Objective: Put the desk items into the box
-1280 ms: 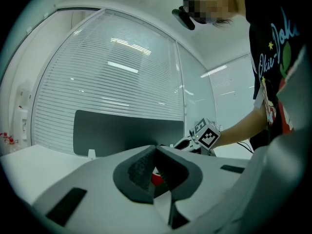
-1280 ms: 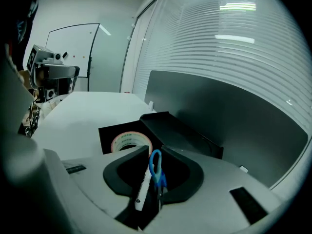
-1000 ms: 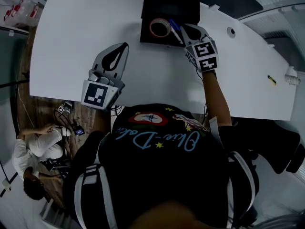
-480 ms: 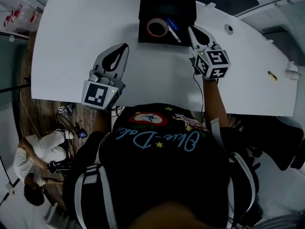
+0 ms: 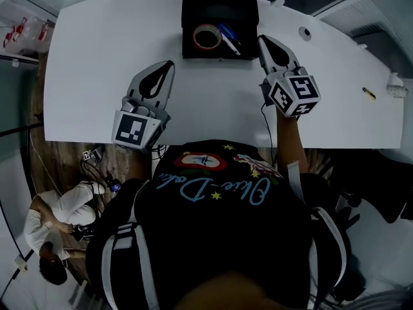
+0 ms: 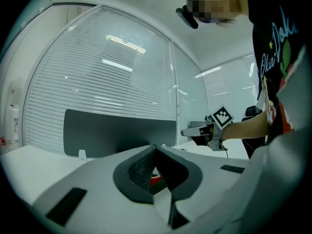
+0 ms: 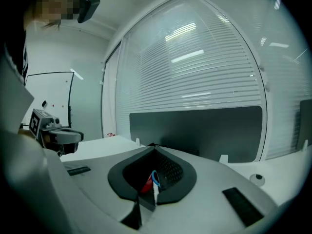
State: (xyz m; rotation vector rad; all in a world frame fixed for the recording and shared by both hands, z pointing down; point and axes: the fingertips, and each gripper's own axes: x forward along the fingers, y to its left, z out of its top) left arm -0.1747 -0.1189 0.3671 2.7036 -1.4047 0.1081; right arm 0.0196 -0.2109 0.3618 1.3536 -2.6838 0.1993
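Open black box (image 5: 219, 5) at 12 o'clock on the white table (image 5: 97, 57), close to the far edge. Inside it, a tape roll (image 5: 207, 37) lying flat at 9 o'clock and a blue pen (image 5: 228, 37) aslant at 3 o'clock, just beside the roll. Right gripper (image 5: 262, 39) just outside the box's right wall, at 4 o'clock from it, tips pointing to 12 o'clock, marker cube toward the body. Jaws clenched tip to tip, grasping nothing, with only a glimpse of red and blue through the gap behind the tips in the right gripper view. Left gripper (image 5: 169, 63) at 7 o'clock from the box, well apart from it, over bare table; jaws likewise pressed together and empty. Small yellowish item (image 5: 368, 93) alone at 3 o'clock on the table, near the right edge, too small to name. Round hole (image 5: 304, 33) in the tabletop at 2 o'clock.
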